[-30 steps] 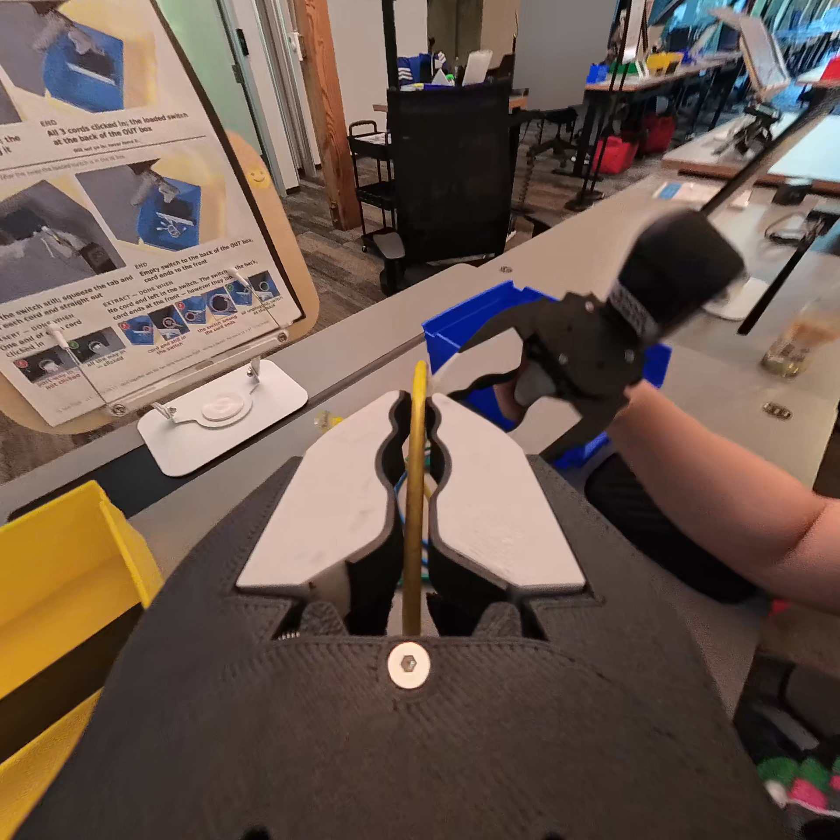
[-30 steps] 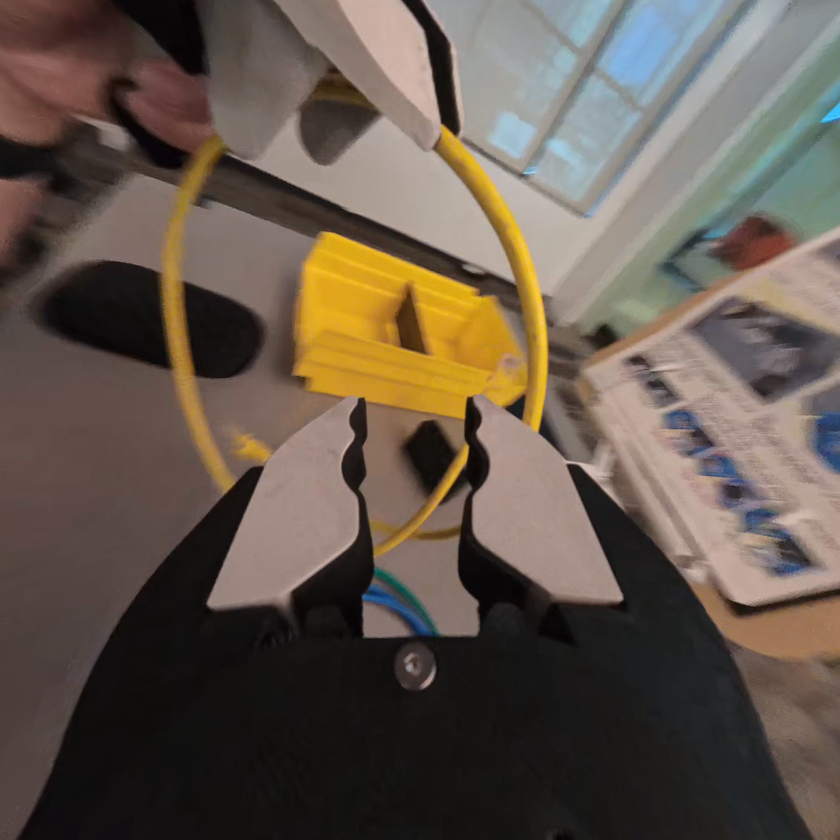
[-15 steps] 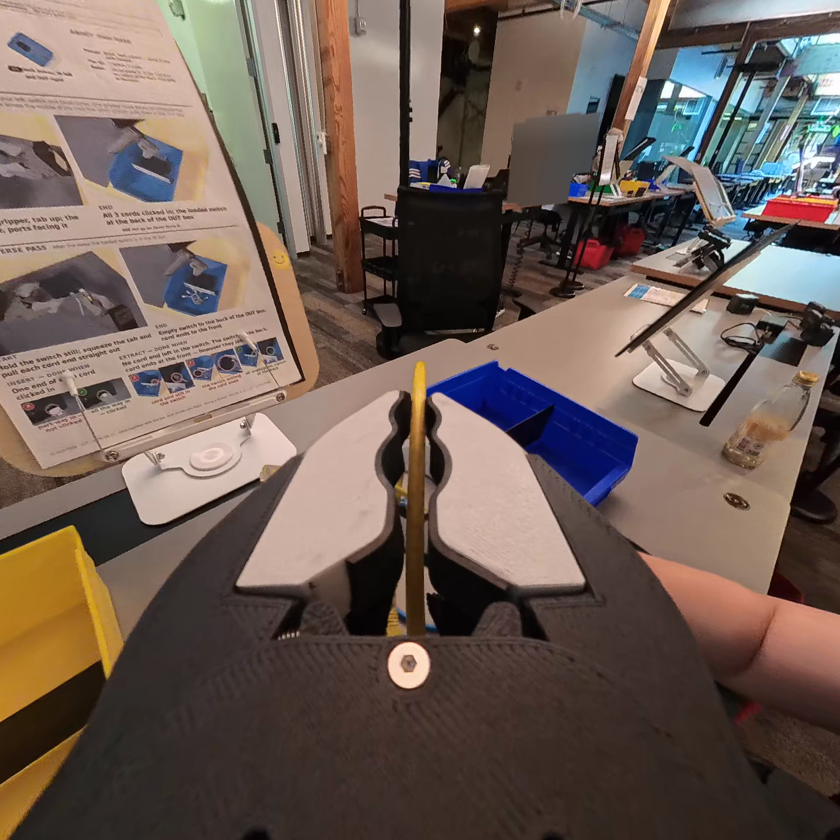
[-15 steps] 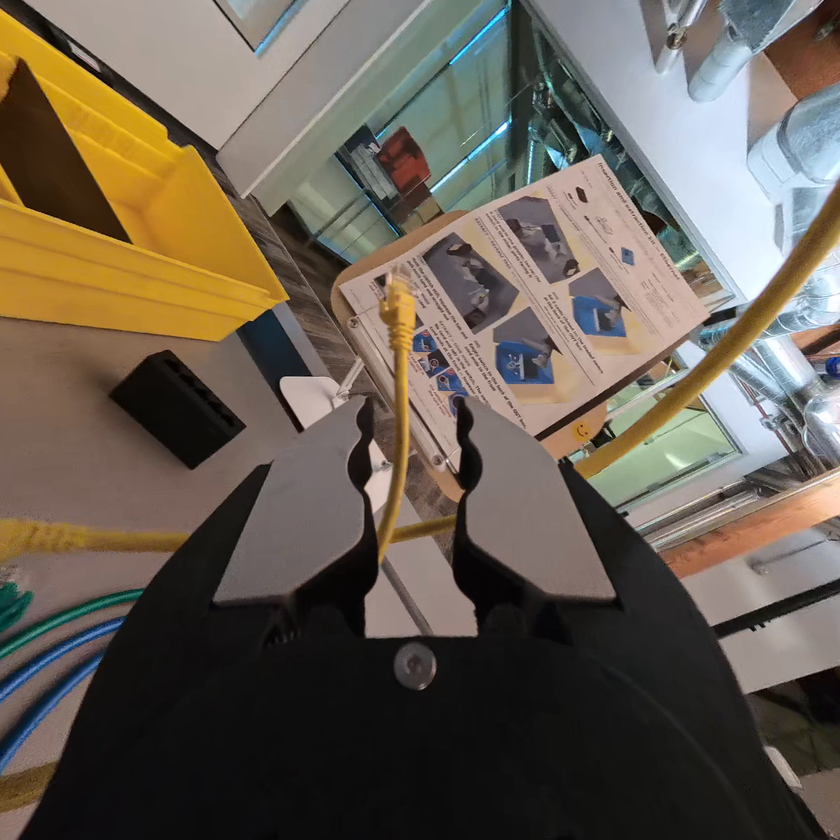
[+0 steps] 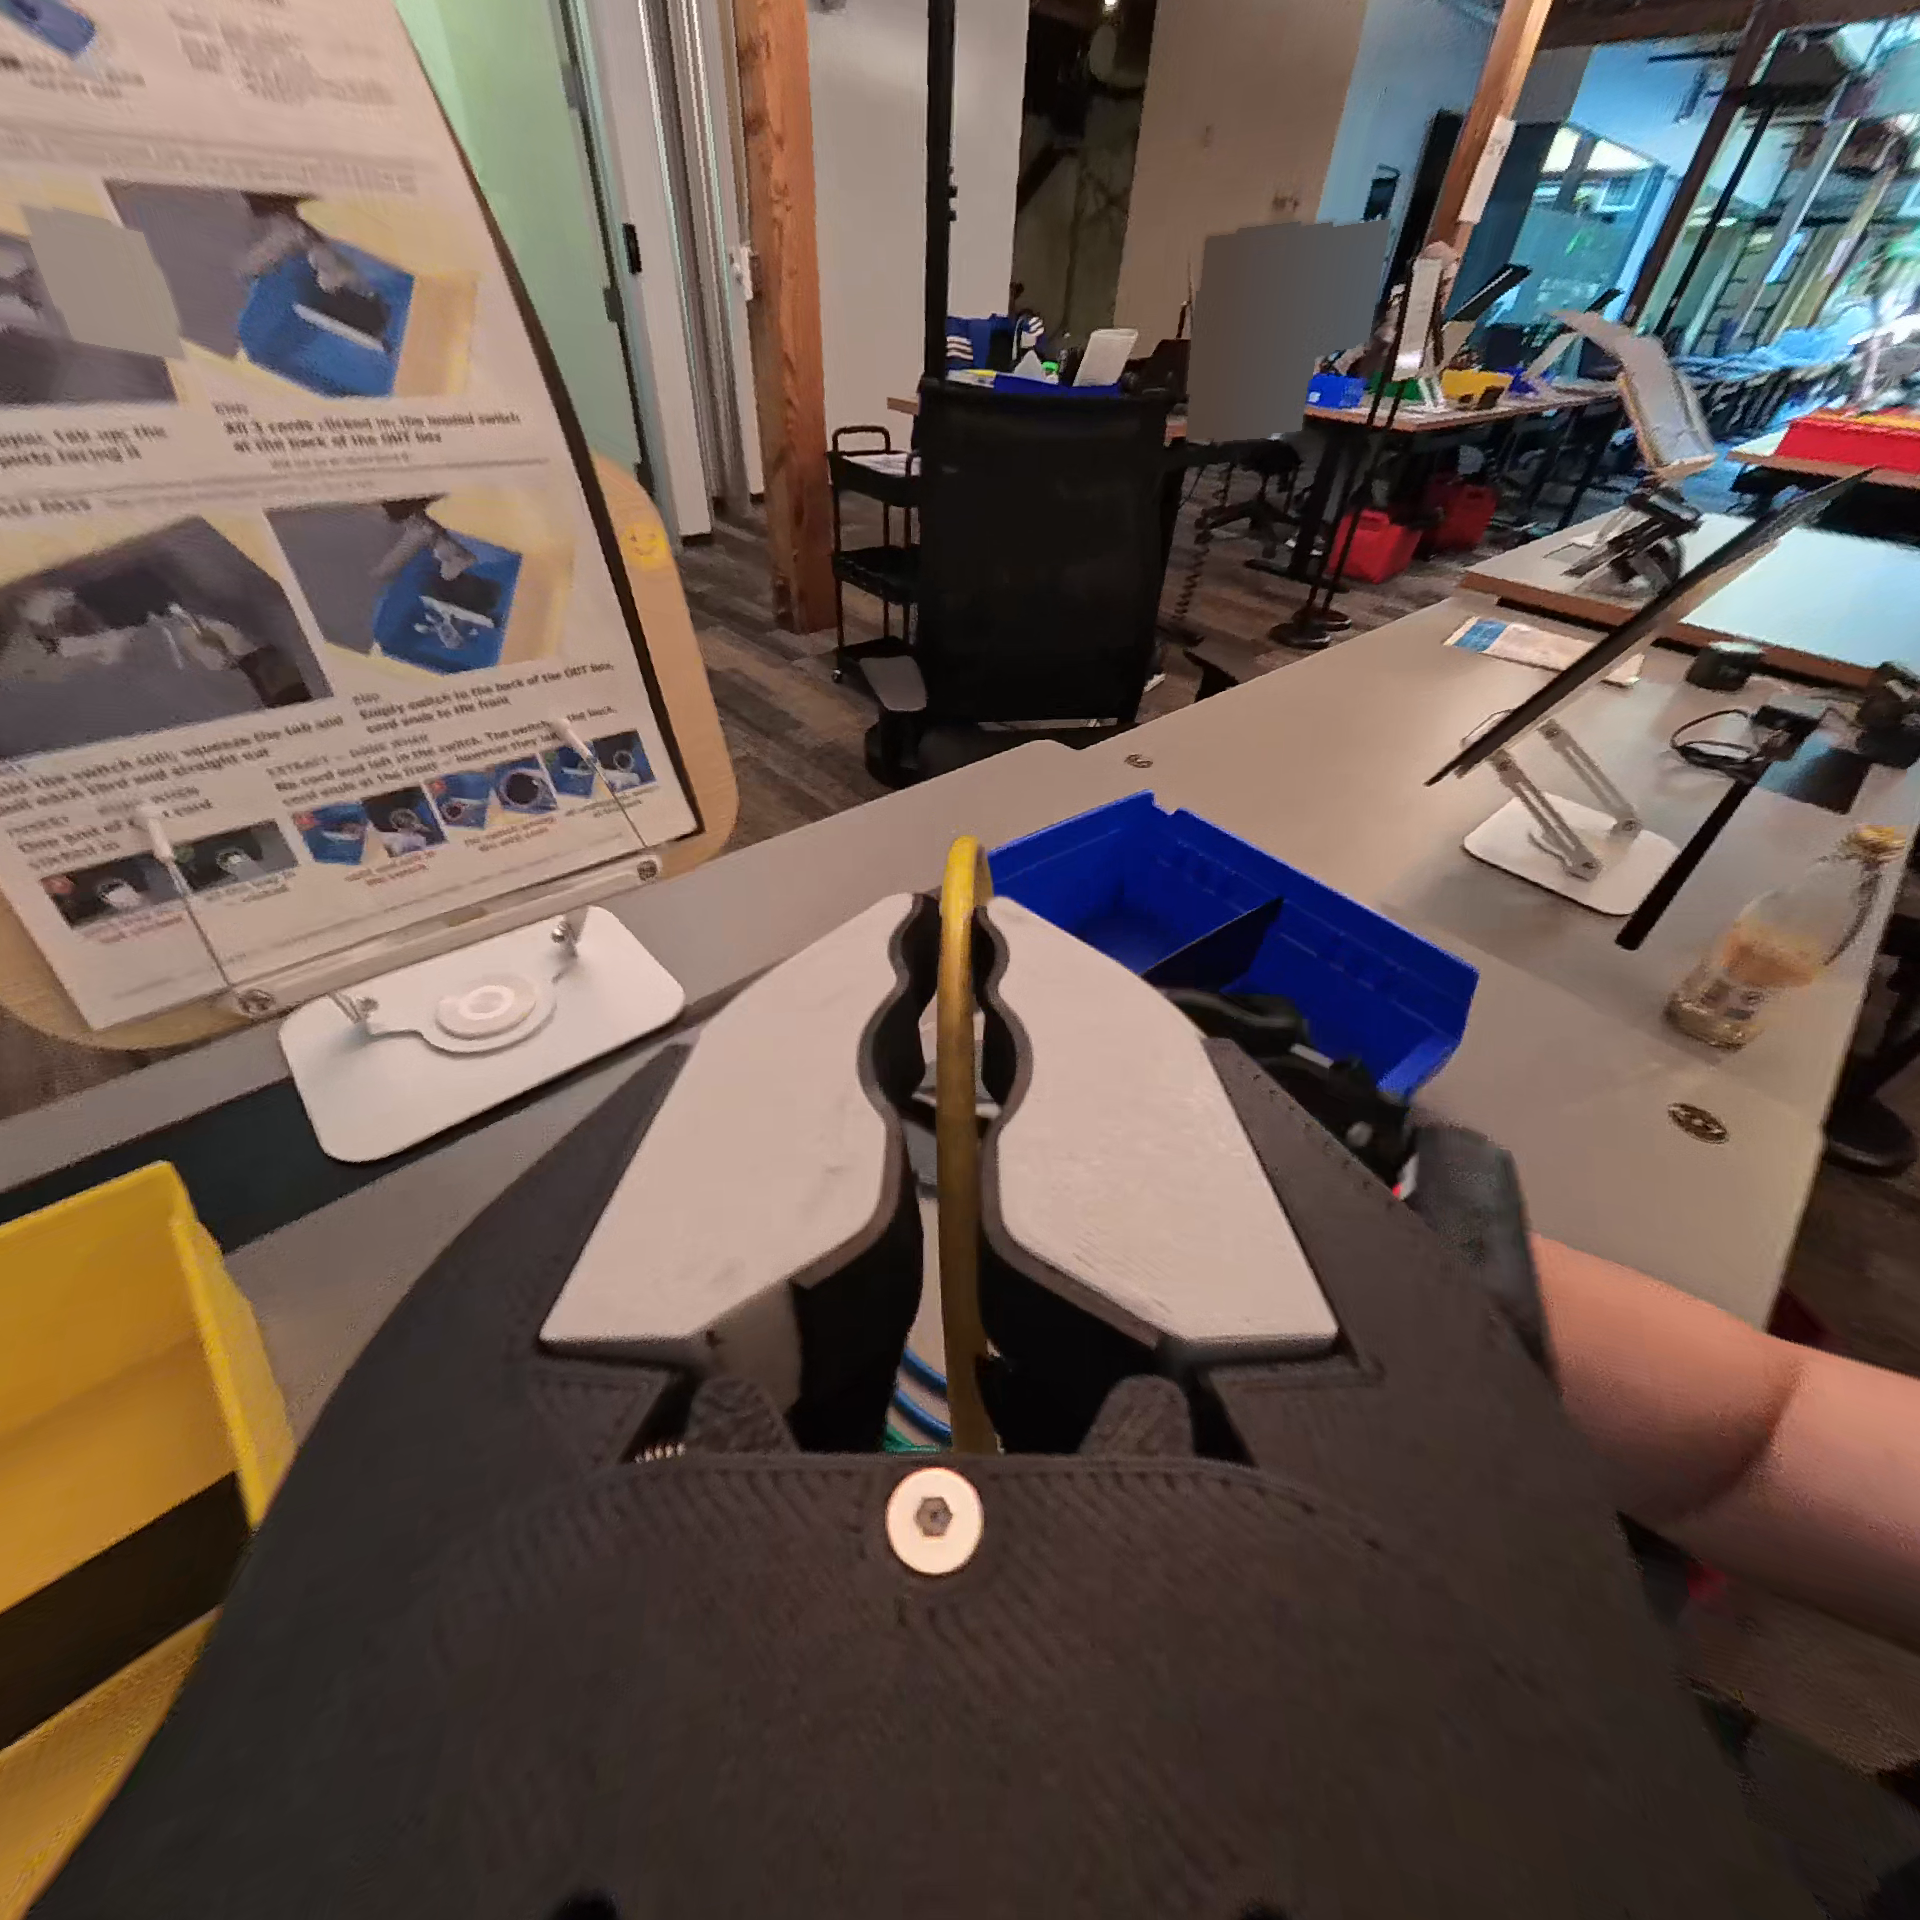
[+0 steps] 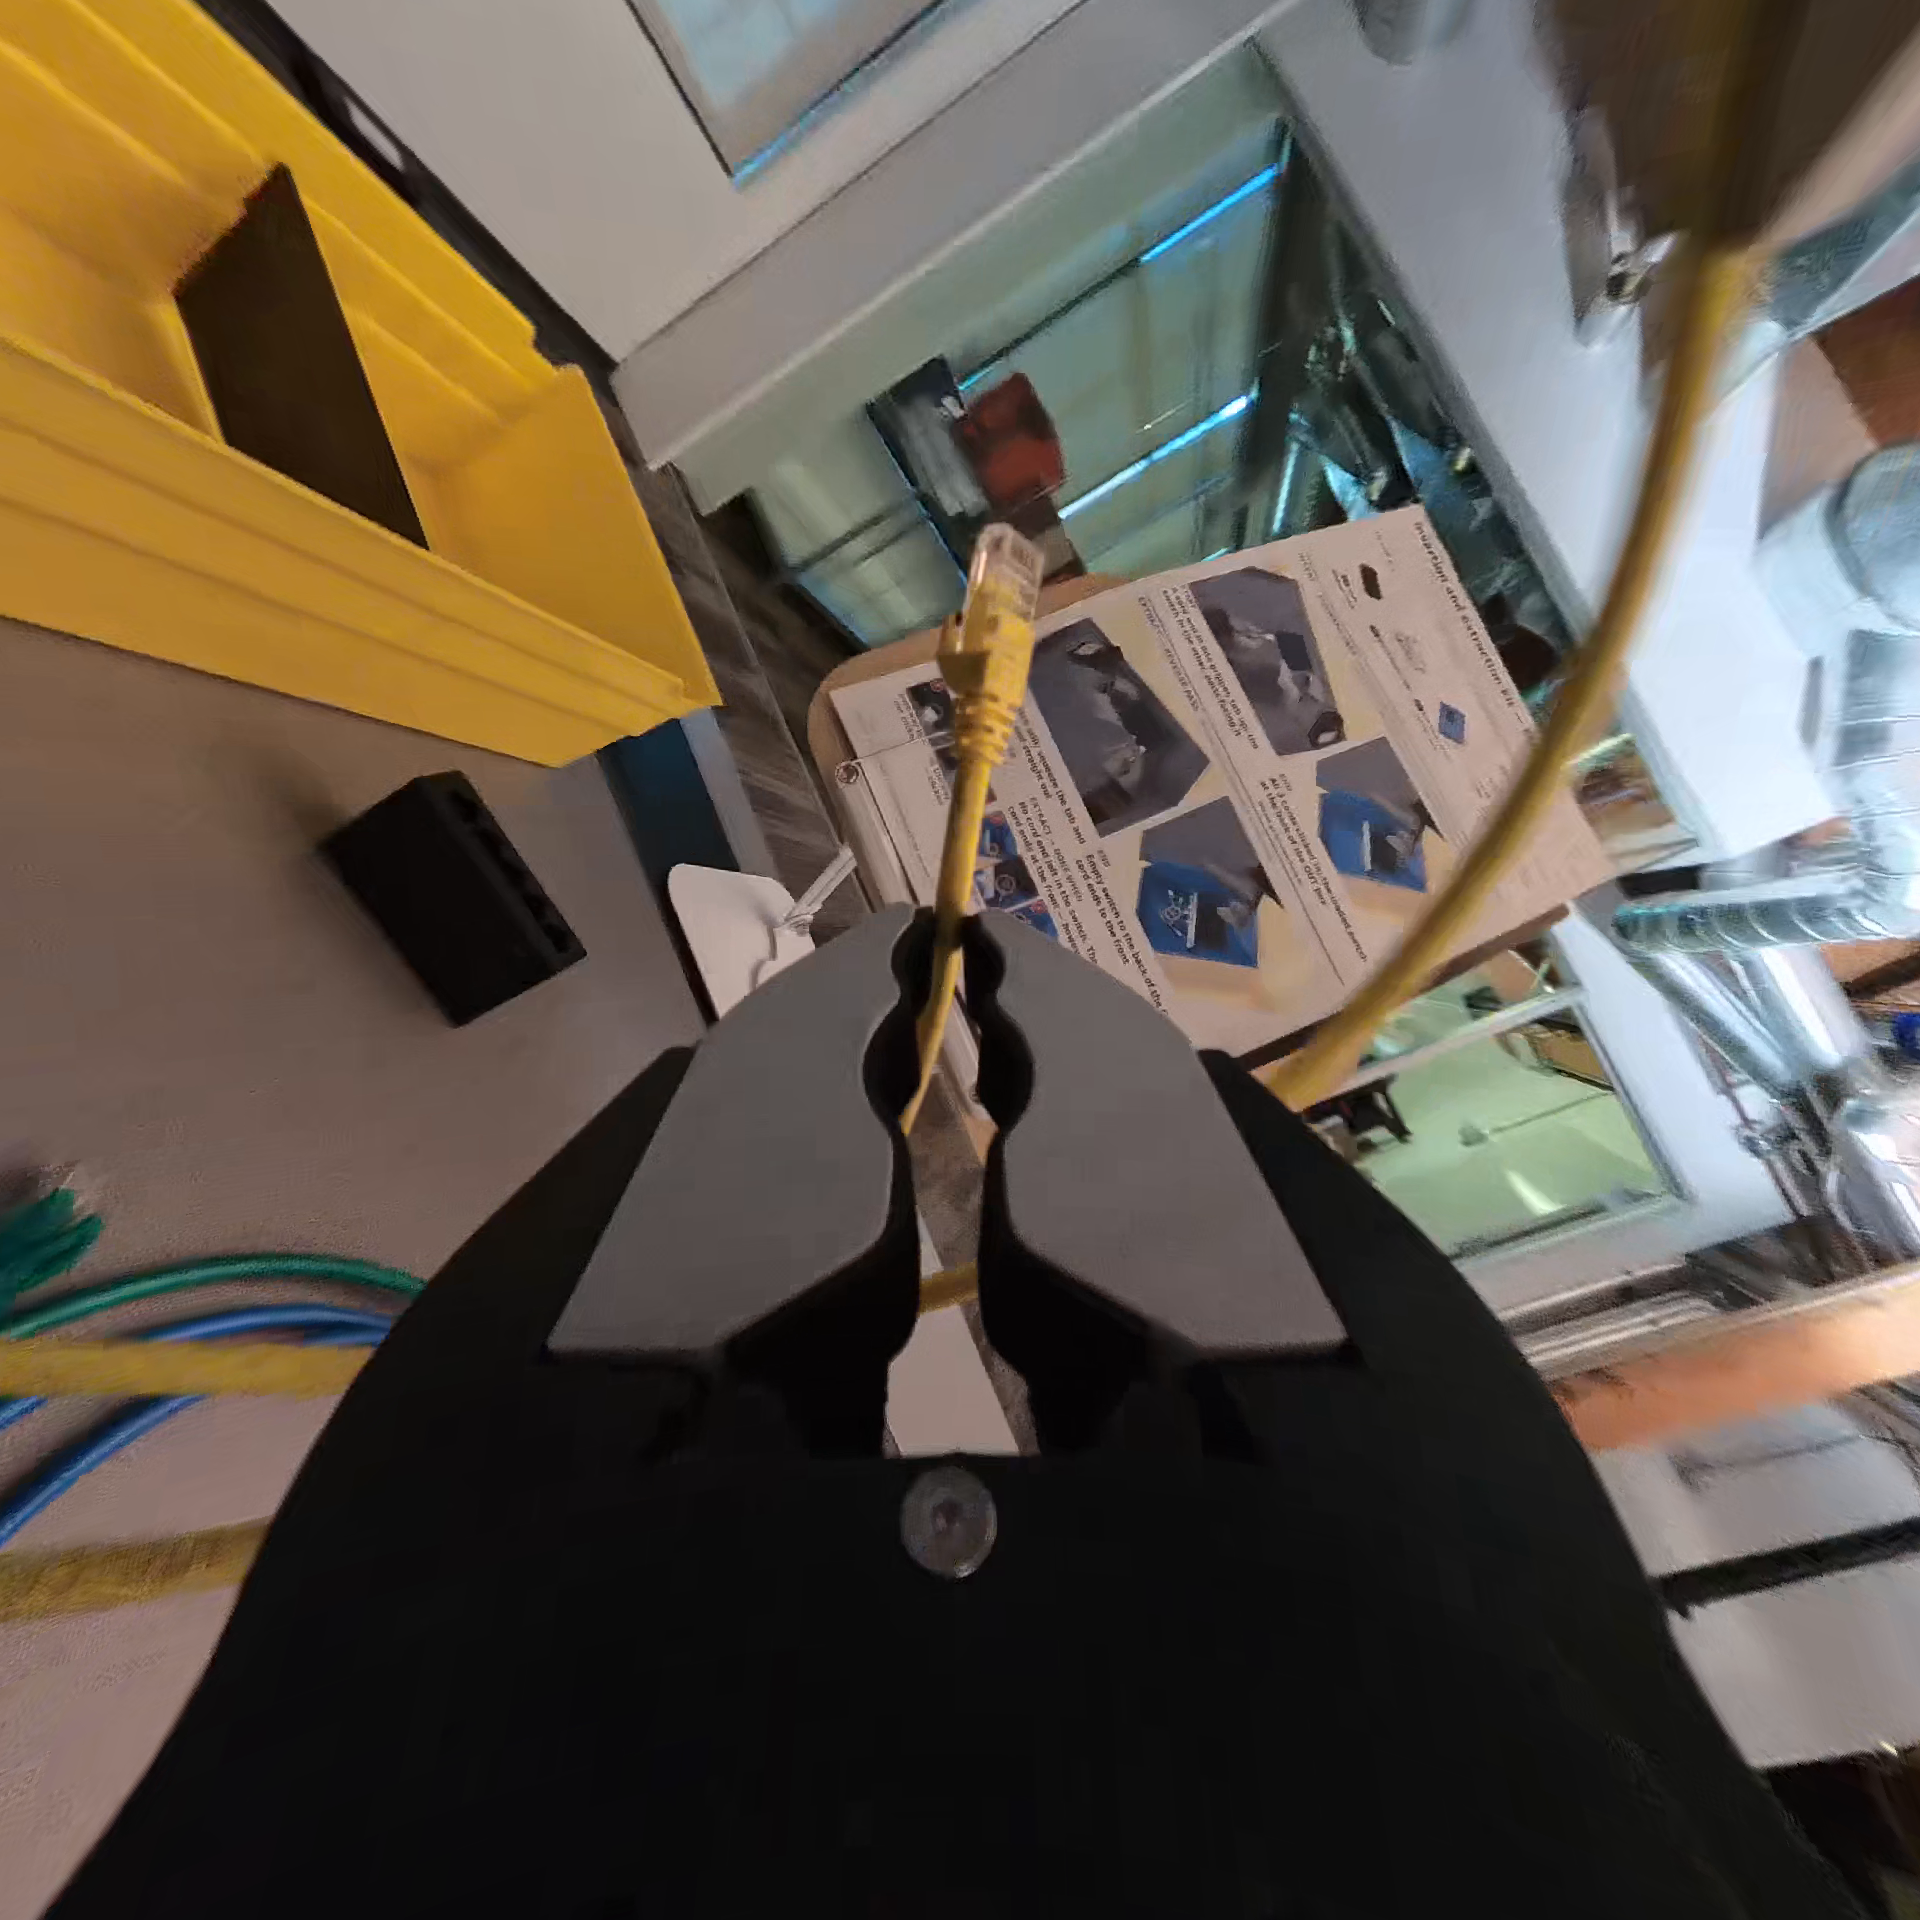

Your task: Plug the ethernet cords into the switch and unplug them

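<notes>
My left gripper [image 5: 954, 920] is shut on the yellow ethernet cord [image 5: 958, 1143], which runs up between its fingers and bends over the tips. My right gripper [image 6: 945, 920] is shut on the same yellow cord [image 6: 961, 821] just below its plug [image 6: 1000, 592], which sticks out past the tips. The rest of the cord arcs away at the right [image 6: 1558, 727]. The black switch [image 6: 449, 896] lies on the grey table [image 6: 208, 935], ports showing, to the left of my right gripper. Green [image 6: 208, 1273] and blue [image 6: 125, 1434] cords lie on the table at the lower left.
A yellow bin [image 6: 312, 416] stands beyond the switch, and also shows in the left wrist view [image 5: 94, 1403]. A blue bin [image 5: 1247, 914] sits ahead of the left gripper. An instruction board on a stand [image 5: 312, 520] is at the table's far edge. A bottle [image 5: 1766, 966] stands at the right. The tips of one gripper are about 12 cm away from the tips of the other.
My right gripper has closed on the yellow cord below its plug; half a second ago its fingers were apart around it. The left gripper keeps its hold and has barely moved.
</notes>
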The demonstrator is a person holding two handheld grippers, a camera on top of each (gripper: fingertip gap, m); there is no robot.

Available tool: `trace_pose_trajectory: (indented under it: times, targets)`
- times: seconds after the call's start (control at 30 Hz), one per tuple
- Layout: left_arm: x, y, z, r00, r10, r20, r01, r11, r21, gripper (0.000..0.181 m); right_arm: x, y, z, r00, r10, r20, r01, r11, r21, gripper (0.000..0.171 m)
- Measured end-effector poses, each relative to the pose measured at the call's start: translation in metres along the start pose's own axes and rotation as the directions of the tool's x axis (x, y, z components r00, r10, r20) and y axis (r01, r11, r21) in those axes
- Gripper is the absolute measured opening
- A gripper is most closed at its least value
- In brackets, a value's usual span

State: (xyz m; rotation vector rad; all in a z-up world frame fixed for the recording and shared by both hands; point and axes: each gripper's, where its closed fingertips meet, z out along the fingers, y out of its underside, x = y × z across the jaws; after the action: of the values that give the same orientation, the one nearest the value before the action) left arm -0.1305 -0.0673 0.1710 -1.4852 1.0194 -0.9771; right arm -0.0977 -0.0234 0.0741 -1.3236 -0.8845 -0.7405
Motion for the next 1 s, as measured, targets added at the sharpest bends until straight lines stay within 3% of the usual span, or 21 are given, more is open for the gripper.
trace_pose_trajectory:
  times: [0.1, 0.2, 0.4, 0.5, 0.63, 0.73, 0.87, 1.0]
  targets:
    - [-0.013, 0.011, 0.003, 0.996, -0.082, -0.022, 0.081, 0.997, -0.013, 0.005, -0.009, -0.016, -0.028, 0.971, -0.098, 0.220, 0.063, 0.985, 0.162, 0.006]
    - [-0.024, 0.029, 0.005, 0.987, -0.153, -0.039, 0.150, 0.987, -0.064, 0.005, 0.004, -0.015, -0.055, 0.951, -0.169, 0.260, 0.102, 0.962, 0.253, 0.005]
    - [-0.007, 0.111, 0.020, 0.937, -0.310, -0.161, 0.256, 0.923, -0.286, 0.005, 0.070, -0.008, -0.085, 0.962, 0.147, 0.231, -0.230, 0.891, 0.392, 0.001]
    - [0.002, 0.132, 0.026, 0.930, -0.310, -0.199, 0.255, 0.932, -0.256, 0.005, 0.069, 0.007, -0.080, 0.910, 0.252, 0.328, -0.360, 0.874, 0.327, 0.004]
    - [0.007, 0.116, 0.023, 0.934, -0.266, -0.238, 0.215, 0.952, -0.219, 0.004, 0.026, 0.017, -0.069, 0.760, 0.302, 0.575, -0.479, 0.859, 0.182, 0.019]
    - [0.014, 0.096, 0.017, 0.950, -0.176, -0.258, 0.126, 0.972, -0.198, 0.004, 0.018, 0.021, -0.060, 0.711, 0.350, 0.609, -0.544, 0.823, 0.162, 0.025]
    - [0.010, 0.063, 0.009, 0.980, -0.065, -0.190, 0.043, 0.992, -0.118, 0.000, 0.006, 0.013, -0.080, 0.508, 0.359, 0.783, -0.661, 0.745, 0.088, 0.025]
    - [0.006, 0.026, -0.004, 0.986, -0.036, -0.165, 0.031, 0.999, -0.034, 0.000, -0.005, 0.016, -0.095, 0.449, 0.323, 0.833, -0.626, 0.779, 0.035, 0.025]
